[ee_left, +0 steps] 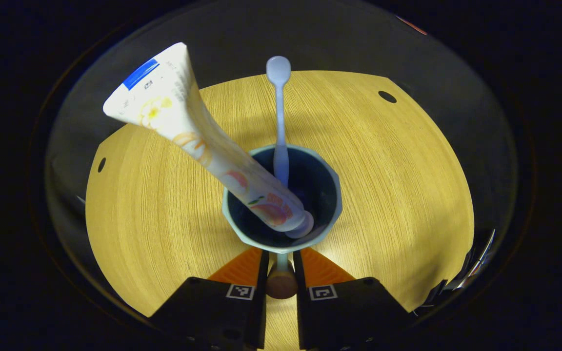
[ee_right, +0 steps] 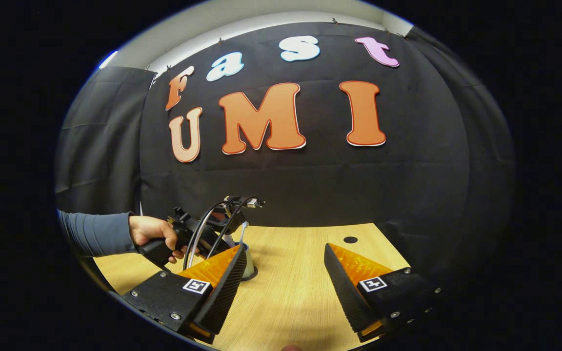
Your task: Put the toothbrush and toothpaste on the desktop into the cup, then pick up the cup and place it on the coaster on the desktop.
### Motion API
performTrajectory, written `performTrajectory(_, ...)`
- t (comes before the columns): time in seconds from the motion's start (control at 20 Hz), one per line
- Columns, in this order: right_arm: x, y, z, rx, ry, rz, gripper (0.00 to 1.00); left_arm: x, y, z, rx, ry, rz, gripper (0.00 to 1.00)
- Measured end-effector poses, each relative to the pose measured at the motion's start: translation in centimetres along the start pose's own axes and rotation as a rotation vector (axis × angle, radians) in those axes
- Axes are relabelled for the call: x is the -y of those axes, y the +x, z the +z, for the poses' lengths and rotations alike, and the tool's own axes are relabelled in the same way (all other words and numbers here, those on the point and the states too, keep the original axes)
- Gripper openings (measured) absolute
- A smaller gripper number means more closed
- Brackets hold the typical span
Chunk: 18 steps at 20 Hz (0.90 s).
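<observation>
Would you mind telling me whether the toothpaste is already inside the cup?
Yes, in: the toothpaste stands cap-down inside the cup, leaning over its rim beside the toothbrush.

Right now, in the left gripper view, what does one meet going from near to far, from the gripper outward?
left gripper → cup with the toothpaste leaning in it → head of the toothbrush → far edge of the table.

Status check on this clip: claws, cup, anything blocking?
Left claw shut on cup rim. Toothpaste and toothbrush in cup. Right claw open, empty, above desktop. Nothing blocking.
</observation>
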State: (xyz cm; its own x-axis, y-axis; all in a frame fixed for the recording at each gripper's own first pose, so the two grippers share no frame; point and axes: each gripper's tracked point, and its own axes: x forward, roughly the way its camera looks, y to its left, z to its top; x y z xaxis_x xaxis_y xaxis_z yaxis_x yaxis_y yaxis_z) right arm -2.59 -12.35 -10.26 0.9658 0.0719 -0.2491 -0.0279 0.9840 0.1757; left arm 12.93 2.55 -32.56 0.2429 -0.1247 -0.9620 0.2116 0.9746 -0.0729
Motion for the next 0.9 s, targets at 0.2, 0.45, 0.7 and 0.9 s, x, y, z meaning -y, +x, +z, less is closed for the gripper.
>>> performTrajectory(0.2,0.4,0.3,-0.7,-0.02,0.013,-0.02,0.95,-0.4,-2.7,1.9,0.064,0.044,-0.025,0.52)
performTrajectory(0.45,-0.8,0.7,0.0,0.003,0.0,-0.036,0.96,-1.4,-6.0,1.6,0.148,0.083,-0.051,0.79)
performTrajectory(0.7,-3.3,1.8,-1.0,-0.008,-0.061,-0.047,0.96,-3.2,-10.9,0.7,0.28,0.096,-0.03,0.91)
performTrajectory(0.9,-6.9,2.5,-0.4,0.015,-0.08,-0.013,0.95,-6.4,-15.2,-0.1,0.434,0.14,0.07,0.97)
